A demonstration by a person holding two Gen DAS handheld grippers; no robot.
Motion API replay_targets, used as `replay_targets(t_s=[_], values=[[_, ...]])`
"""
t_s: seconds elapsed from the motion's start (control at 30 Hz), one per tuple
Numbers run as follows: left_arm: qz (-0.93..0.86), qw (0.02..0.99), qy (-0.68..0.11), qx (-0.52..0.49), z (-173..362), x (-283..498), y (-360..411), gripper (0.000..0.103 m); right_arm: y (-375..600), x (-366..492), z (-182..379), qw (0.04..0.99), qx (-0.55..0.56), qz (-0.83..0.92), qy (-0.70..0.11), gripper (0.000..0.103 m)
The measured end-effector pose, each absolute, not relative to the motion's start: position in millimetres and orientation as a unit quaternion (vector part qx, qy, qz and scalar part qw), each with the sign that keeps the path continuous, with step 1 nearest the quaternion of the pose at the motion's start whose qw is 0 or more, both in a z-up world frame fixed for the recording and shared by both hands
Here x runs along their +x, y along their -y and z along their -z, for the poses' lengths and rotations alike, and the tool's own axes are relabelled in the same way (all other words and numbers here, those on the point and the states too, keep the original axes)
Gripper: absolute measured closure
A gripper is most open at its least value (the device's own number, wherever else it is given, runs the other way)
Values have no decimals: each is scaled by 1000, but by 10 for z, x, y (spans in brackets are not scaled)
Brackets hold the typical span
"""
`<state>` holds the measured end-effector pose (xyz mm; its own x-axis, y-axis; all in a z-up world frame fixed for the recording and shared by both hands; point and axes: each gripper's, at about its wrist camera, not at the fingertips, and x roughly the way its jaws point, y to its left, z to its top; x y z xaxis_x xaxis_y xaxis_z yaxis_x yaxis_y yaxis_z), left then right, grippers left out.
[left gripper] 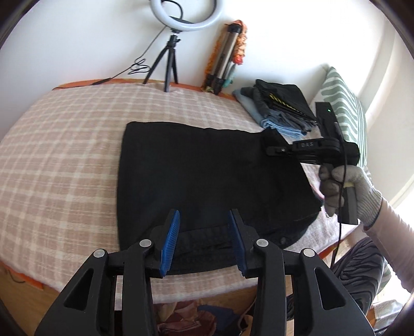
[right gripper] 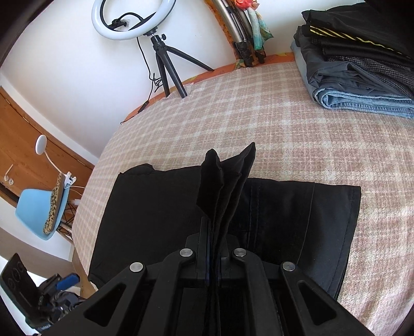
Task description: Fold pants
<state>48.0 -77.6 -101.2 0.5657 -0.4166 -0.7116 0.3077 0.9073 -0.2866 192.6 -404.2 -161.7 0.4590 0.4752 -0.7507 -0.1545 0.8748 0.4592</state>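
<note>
A checked blanket (right gripper: 258,124) covers the bed. At its 12 o'clock edge stand a ring light (right gripper: 129,20) on a small tripod (right gripper: 165,67) and a folded tripod (left gripper: 222,62) against the wall. A stack of folded clothes (right gripper: 362,64) lies at 2 o'clock; a blue chair (right gripper: 38,212) stands off the bed at 9 o'clock.

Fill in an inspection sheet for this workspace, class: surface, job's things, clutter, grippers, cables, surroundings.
Surface: checked blanket covering the bed.
Job's things: black pants lying partly folded on the blanket.
Clutter: stack of folded clothes at the far corner.
Grippers: left gripper open over the waistband, nothing between its pads; right gripper shut on a raised fold of the pants.
Cables: black cable hanging by the gloved hand.
Surroundings: ring light on a tripod, blue chair, striped pillow.
</note>
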Motion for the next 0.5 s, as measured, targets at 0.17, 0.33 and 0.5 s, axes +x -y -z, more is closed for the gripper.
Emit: replay_targets(t_s=[0.17, 0.33, 0.5], values=[[156, 884, -436, -56, 1260, 631, 534, 66, 4137, 1913, 1587, 847, 152, -157, -485, 83], [138, 885, -441, -52, 1401, 633, 451, 66, 4141, 1736, 1222, 889, 125, -116, -426, 71], [124, 885, -443, -71, 1486, 588, 331, 66, 3772, 1726, 1098, 900, 48, -154, -404, 71]])
